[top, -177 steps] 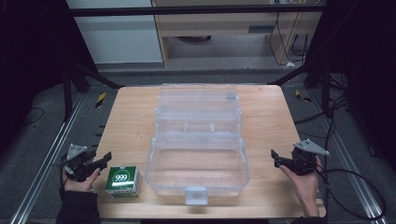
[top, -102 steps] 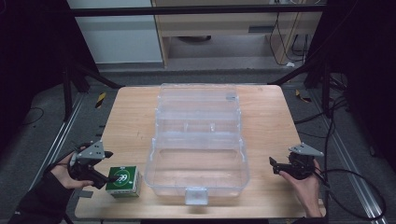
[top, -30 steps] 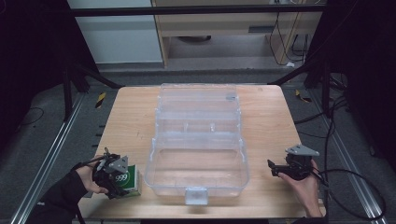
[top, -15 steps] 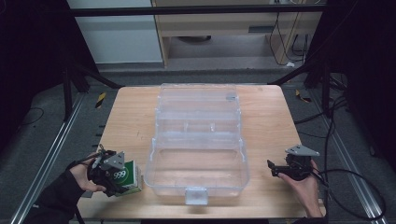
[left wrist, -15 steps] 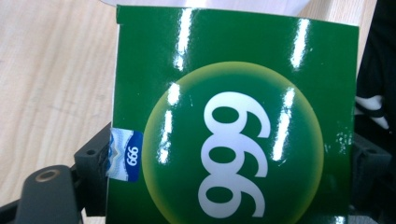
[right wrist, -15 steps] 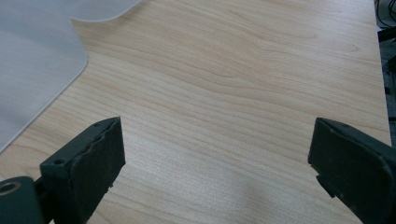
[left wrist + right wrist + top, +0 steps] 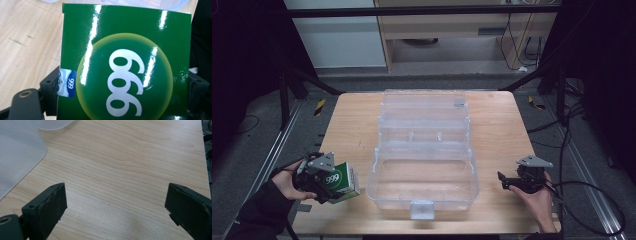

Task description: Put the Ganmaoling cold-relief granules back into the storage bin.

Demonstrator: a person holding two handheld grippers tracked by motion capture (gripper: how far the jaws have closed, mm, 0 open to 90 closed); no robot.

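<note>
1. Tabletop (image 7: 347, 125) – light wood, rectangular, with dark floor and frame rails on both sides.
2. Clear plastic case (image 7: 424, 150) – lies open at the middle of the tabletop, lid folded back toward the far edge, latch tab at the near edge. The base looks empty. A frosted corner of it (image 7: 17, 150) shows at the upper left of the right gripper view.
3. Green box (image 7: 339, 181) – at the near left of the tabletop, just beside the case's left wall, tilted, one edge up. White "999" in a yellow-rimmed circle on its glossy face (image 7: 125, 72); small blue "999" sticker at the face's left edge.
4. Left tool (image 7: 319, 177) – jaws closed on the green box, one black jaw pressing each side of it in the left gripper view (image 7: 122, 100). The person's left hand (image 7: 287, 180) holds it.
5. Right tool (image 7: 502, 180) – jaws spread wide with nothing between them, bare wood underneath (image 7: 116, 212). It sits at the near right, apart from the case, in the person's right hand (image 7: 539, 200); a cable trails off to the right.
</note>
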